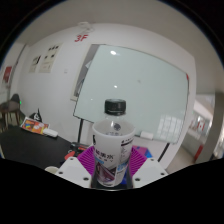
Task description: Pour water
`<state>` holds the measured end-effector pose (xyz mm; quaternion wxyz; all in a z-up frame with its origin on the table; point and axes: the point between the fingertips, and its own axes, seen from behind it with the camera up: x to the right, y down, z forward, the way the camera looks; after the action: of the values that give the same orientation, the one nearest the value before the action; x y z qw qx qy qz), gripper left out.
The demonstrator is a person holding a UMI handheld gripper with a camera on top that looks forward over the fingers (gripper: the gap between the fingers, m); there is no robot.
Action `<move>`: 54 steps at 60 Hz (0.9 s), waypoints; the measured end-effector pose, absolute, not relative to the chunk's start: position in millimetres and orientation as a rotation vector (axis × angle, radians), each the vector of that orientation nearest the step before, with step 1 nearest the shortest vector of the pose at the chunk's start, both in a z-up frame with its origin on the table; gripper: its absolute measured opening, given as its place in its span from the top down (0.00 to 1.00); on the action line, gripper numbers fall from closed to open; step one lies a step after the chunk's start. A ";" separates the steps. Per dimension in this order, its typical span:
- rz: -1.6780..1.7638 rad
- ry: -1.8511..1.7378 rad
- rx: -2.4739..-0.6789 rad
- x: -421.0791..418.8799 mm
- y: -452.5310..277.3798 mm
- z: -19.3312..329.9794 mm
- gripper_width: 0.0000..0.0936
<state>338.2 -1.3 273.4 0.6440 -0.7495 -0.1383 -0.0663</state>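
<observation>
At lower centre of the frame, the gripper (112, 160) holds a clear water bottle (113, 140) clamped between its purple pads (91, 158), the bottle's long axis upright, black cap (115, 104) pointing up toward the whiteboard (140, 85) behind.

The bottle (112, 140) stands upright between the tongs (110, 172), with a whiteboard (135, 90) behind.
</observation>
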 end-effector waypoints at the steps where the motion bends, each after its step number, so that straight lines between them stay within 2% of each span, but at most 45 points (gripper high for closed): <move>1: -0.151 -0.291 -1.715 321.7 -7.7 266.2 0.58; 9: -0.015 -0.204 -1.799 374.2 -0.7 203.7 0.59; 20: 0.045 -0.159 -1.868 368.9 9.3 120.6 0.58; 30: 0.101 -0.112 -1.934 374.2 7.9 61.8 0.58; 34: 0.078 -0.145 -1.872 372.5 7.3 69.7 0.57; 42: 0.038 -0.153 -1.842 373.1 5.2 71.3 0.45; 46: 0.034 -0.136 -1.909 375.0 3.9 60.4 0.35; 50: 0.012 -0.125 -1.997 381.3 -5.2 47.8 0.08; 52: -0.002 -0.117 -2.009 383.3 -8.5 48.0 0.11; 54: -0.022 -0.113 -2.018 384.9 -14.9 49.8 0.10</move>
<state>384.9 -14.9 49.8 0.5312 -0.8459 -0.0474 -0.0092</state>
